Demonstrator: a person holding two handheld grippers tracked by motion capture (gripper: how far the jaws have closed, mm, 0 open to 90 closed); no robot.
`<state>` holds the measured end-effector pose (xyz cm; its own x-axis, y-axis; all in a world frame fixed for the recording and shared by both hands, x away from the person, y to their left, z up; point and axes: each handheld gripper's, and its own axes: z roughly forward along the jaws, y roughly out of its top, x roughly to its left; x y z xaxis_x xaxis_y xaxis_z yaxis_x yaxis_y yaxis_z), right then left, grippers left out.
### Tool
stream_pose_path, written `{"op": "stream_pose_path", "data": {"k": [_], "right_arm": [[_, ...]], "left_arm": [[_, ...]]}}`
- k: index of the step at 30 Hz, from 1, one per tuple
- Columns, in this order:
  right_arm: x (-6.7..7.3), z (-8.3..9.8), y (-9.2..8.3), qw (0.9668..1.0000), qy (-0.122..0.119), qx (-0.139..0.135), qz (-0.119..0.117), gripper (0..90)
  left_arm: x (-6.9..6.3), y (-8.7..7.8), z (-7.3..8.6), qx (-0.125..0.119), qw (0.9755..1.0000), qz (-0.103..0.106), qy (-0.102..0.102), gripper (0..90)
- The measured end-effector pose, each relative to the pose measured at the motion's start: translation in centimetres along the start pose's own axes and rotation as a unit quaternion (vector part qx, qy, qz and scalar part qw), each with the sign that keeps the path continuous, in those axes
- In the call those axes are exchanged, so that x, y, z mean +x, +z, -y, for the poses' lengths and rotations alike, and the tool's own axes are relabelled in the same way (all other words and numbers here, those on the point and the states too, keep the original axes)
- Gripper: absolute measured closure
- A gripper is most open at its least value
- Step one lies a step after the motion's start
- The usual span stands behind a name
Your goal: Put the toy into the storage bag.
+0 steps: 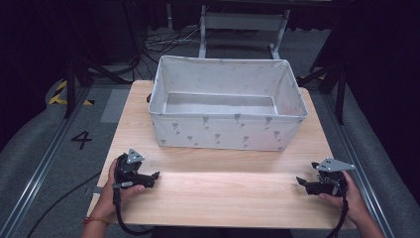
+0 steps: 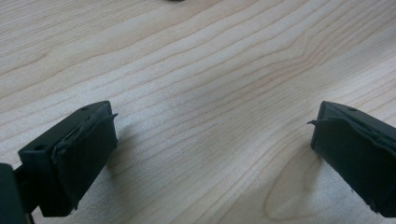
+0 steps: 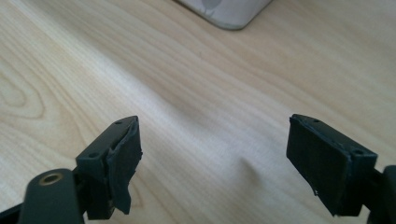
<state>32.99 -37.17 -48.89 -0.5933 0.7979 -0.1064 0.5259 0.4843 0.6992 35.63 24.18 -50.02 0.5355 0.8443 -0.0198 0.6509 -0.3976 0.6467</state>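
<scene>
You held each hand-held gripper, left [image 1: 154,176] and right [image 1: 300,181], low over the surface [image 1: 223,191] with jaws wide apart and nothing between them. The fabric bin [image 1: 227,130] stood beyond, centred; probably best approached level from both ends.

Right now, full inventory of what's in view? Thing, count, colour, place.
fabric bin: 1, pale grey with small grey print, open-topped, nothing visible inside, far half of the table
table: 1, light wood grain, centre
floor cables: several, dark, behind the table
floor marking "4": 1, black, left of the table
left gripper: 1, black, jaws open on nothing, near left edge of the table
right gripper: 1, black, jaws open on nothing, near right edge of the table
hands: 2, one on each gripper
</scene>
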Motion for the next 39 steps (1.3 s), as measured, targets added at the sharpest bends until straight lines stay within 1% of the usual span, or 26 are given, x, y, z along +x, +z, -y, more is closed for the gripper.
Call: {"op": "stream_pose_path", "data": {"k": [2,5,7,9,10,11,12,17,25,30,39], "right_arm": [[-0.1,0.5,0.1,0.9999,0.011,0.002,-0.010,18.2],[-0.1,1.5,0.1,0.9996,0.024,0.000,-0.013,17.9],[-0.1,2.1,-0.1,0.9989,0.043,-0.011,-0.016,17.8],[-0.1,2.2,-0.2,0.9987,0.047,-0.014,-0.017,17.8],[-0.2,2.5,-0.2,0.9983,0.052,-0.018,-0.018,17.8],[-0.2,2.7,-0.3,0.9976,0.064,-0.018,-0.023,17.9],[-0.3,2.7,-0.3,0.9974,0.066,-0.017,-0.023,17.8],[-0.3,2.7,-0.3,0.9975,0.064,-0.017,-0.025,17.2],[-0.3,2.7,-0.3,0.9975,0.064,-0.017,-0.026,17.0],[-0.4,2.7,-0.3,0.9975,0.063,-0.017,-0.027,16.9],[-0.3,2.7,-0.3,0.9975,0.063,-0.017,-0.027,16.8]], "left_arm": [[0.0,0.0,0.0,0.002,1.0000,0.001,0.000,0.6],[0.0,0.0,0.0,0.002,1.0000,0.001,0.000,0.6],[0.0,0.0,0.0,0.002,1.0000,0.001,0.000,0.6],[0.0,0.0,0.0,0.000,1.0000,0.000,0.000,0.6],[0.0,0.0,0.0,0.000,1.0000,0.000,0.000,0.6],[0.0,0.0,0.0,0.001,1.0000,0.000,0.001,0.6],[0.0,0.0,0.0,0.002,1.0000,0.001,0.000,0.6],[0.1,0.1,-0.1,-0.002,1.0000,0.003,0.001,0.4],[0.2,0.2,-0.2,0.002,0.9999,0.009,0.005,0.2],[0.1,0.2,-0.2,0.000,1.0000,0.006,0.003,0.6],[0.1,0.1,-0.2,0.002,1.0000,0.007,0.004,0.5]]}}
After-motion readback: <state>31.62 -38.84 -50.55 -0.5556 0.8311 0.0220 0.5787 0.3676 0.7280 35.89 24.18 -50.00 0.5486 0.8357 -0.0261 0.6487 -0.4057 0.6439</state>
